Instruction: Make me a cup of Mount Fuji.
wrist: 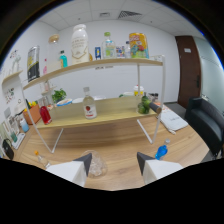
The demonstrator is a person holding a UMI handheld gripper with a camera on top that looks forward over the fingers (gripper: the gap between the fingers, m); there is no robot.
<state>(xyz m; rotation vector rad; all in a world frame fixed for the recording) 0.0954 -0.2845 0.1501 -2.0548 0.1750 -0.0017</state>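
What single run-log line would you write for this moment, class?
gripper: open | clear glass: on wooden table, just ahead, nearer one finger | two-tier shelf with bottles: beyond | blue-capped bottle: beside other finger

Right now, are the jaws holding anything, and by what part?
Nothing is held. The gripper is open; a clear glass rests on the table between the jaws, gaps showing.

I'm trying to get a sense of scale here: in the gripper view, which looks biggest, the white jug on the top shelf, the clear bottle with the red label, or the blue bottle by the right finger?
1. White jug
2. Red-label bottle
3. Blue bottle, smallest though it sits nearest the camera
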